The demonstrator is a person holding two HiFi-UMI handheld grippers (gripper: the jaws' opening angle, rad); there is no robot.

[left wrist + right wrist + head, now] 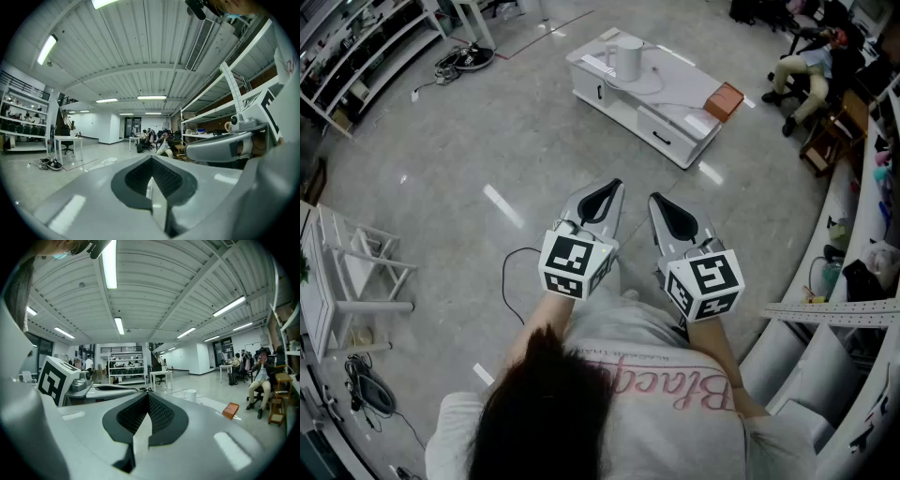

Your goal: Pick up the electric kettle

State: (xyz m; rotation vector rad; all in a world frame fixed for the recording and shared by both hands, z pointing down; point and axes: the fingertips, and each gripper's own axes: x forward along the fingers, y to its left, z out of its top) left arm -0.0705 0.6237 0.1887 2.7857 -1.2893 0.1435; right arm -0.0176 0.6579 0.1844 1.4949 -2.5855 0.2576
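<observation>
Kettle (pixel 628 58) stands on the low white table (pixel 675 120), well apart from both grippers. Left gripper (pixel 607 190) and right gripper (pixel 666 206) sit side by side near the person's chest, jaws pressed together, holding nothing.

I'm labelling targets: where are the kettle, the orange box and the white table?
kettle (pixel 628 58): head view, its white body.
orange box (pixel 724 101): head view, its top face.
white table (pixel 675 94): head view, bare top.

Big open lab hall here: polished grey floor (pixel 441 187), white metal shelving racks (pixel 366 42) (well stocked), long ceiling strip lights (pixel 109 263).
</observation>
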